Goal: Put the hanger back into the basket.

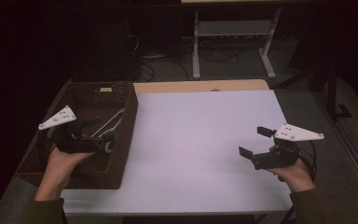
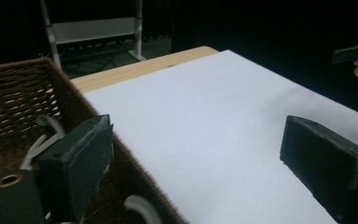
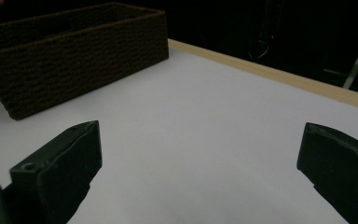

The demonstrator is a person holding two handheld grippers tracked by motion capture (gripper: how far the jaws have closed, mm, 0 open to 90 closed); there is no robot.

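At the left of the counter [image 1: 205, 140] stands a brown wicker basket [image 1: 126, 135] with white-handled tools [image 1: 109, 123] lying inside. The left hand-held gripper [image 1: 100, 128] hangs over the basket's right wall, jaws wide, nothing between them. Well apart at the right, the right hand-held gripper [image 1: 251, 141] hovers above bare white surface, jaws wide and empty.

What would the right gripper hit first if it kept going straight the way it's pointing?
Probably the basket. The right gripper, jaws open and empty, points across the white sheet toward the basket's side wall, with nothing between. If it tilts down, it might meet the sheet first.
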